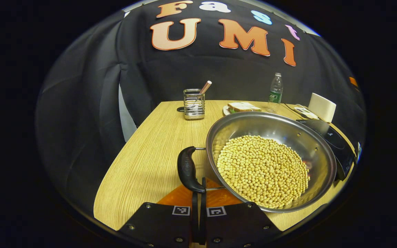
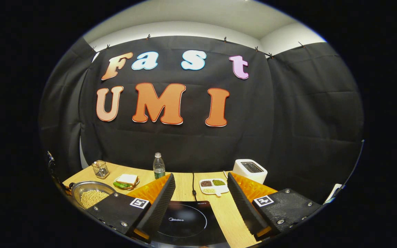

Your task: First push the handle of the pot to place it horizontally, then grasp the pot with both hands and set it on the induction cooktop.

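The pot, a wide steel one filled with soybeans, sits on the wooden table just left of the induction cooktop, not on it; its right rim appears to overlap the cooktop's near-left edge. In the right gripper view the pot lies at the far left of the table, with the cooktop bare beneath that gripper.

The left gripper has its fingers pressed together, nothing between them, and their tips meet the lower end of the pot's black side handle. The handle stands up on its wire brackets instead of lying flat, so I judge the first step, pushing it horizontal, to be just starting or under way. The right gripper hangs over the cooktop with its fingers spread wide, holding nothing. Left to do: finish the handle push, grip the pot from both sides, and lift it onto the cooktop.

Counted: one pot, one handle that I can see (a second on the far right side cannot be made out), one cooktop, two grippers. Farther off stand one wire utensil holder with one stick-like item in it, one sandwich on a plate, one water bottle, one white toaster, and one divided dish with three compartments of beans or grains.
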{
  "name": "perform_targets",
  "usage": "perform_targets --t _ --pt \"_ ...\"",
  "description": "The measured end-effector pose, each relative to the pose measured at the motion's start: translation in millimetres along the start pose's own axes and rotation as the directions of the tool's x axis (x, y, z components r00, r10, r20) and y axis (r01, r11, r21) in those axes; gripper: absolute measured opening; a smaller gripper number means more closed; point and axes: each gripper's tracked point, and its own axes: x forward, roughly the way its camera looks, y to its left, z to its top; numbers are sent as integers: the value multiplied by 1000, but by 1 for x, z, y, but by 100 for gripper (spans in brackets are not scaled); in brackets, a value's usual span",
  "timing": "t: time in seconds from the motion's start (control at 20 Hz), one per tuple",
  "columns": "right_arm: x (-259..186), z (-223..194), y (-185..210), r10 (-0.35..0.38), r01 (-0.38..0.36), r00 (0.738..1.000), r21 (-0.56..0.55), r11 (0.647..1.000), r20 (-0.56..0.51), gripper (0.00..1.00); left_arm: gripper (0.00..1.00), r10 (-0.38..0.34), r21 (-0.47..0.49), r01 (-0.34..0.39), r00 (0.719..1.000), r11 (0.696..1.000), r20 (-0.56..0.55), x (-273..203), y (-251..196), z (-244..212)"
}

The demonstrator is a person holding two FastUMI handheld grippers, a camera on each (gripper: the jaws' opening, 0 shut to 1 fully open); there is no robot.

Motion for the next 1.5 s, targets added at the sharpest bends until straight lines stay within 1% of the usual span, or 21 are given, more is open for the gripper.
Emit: perform_targets --t 0.35,0.5,0.7,0.9,1.0,1.15,1.25,1.35,1.4,1.45,1.5 --pt "0 -3 4 -13 13 1000 7 1000 -6 95 2 -3 5 3 1000 1000 -2 11 11 7" --pt "-2 -7 12 -5 5 1000 8 1000 -13 95 2 -6 19 6 1000 1000 -4 14 12 8" --pt "-6 -15 32 19 -18 1000 27 999 -24 95 2 -26 -8 26 1000 1000 -8 4 16 2" --pt "-7 -33 60 41 -38 998 66 997 -46 94 2 5 -52 -6 1000 999 -10 -19 39 -13" --pt "-6 -46 79 63 -56 995 92 994 -73 94 2 28 -59 -27 999 998 20 -36 49 -9" --pt "-4 -62 111 91 -78 991 121 990 -101 95 2 39 -21 -37 991 999 131 -62 48 25" --pt "-3 -72 133 101 -86 988 129 988 -115 95 3 50 9 -52 981 999 185 -70 43 46" --pt "-1 -83 157 124 -106 983 138 985 -134 95 27 30 33 -39 971 999 235 -78 31 68" --pt "1 -89 169 131 -110 980 141 984 -149 95 32 16 40 -27 967 999 255 -78 24 80" --pt "3 -97 180 140 -116 976 147 982 -164 95 33 0 45 -12 963 999 269 -74 17 88" --pt "5 -106 192 150 -122 971 155 980 -185 95 49 -14 49 1 961 999 275 -71 11 91"
